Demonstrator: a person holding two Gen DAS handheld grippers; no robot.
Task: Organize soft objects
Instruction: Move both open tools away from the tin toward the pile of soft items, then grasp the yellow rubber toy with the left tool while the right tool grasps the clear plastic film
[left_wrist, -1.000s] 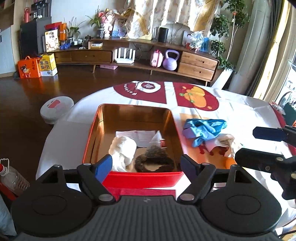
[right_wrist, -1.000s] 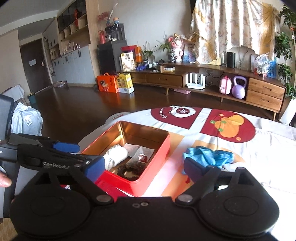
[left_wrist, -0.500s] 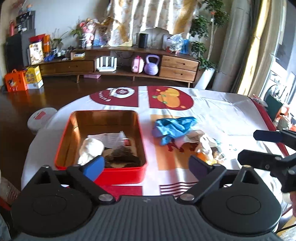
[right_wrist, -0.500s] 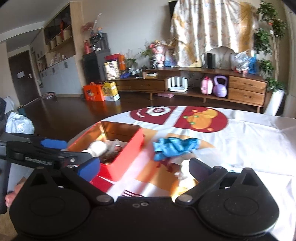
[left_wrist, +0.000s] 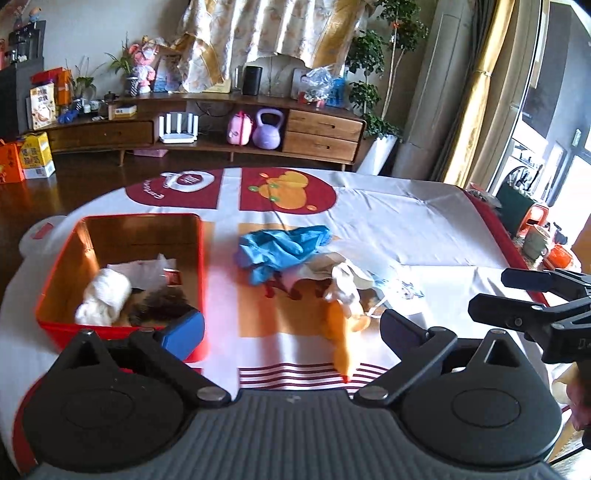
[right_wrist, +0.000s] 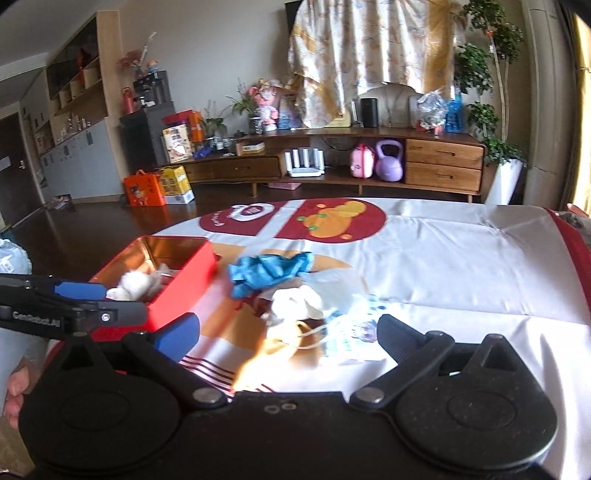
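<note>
A red tin box (left_wrist: 122, 328) (right_wrist: 184, 284) sits at the table's left and holds a white soft roll (left_wrist: 105, 295), a dark fuzzy ring (left_wrist: 162, 304) and papers. To its right lies a pile: blue gloves (left_wrist: 284, 247) (right_wrist: 269, 269), white cloth (left_wrist: 345, 280) (right_wrist: 295, 302), an orange piece (left_wrist: 341, 332) and a face mask (right_wrist: 351, 328). My left gripper (left_wrist: 291, 332) is open and empty, just before the orange piece. My right gripper (right_wrist: 288, 332) is open and empty, over the near edge of the pile.
The round table has a white and red cloth (left_wrist: 406, 229). A wooden sideboard (left_wrist: 221, 129) with a purple kettlebell (left_wrist: 267, 129) stands at the back. Boxes (right_wrist: 159, 184) stand on the dark floor at the left.
Both grippers have swung right, from the red box toward the pile of soft things. The box now lies left of both. Both jaws stay open.
</note>
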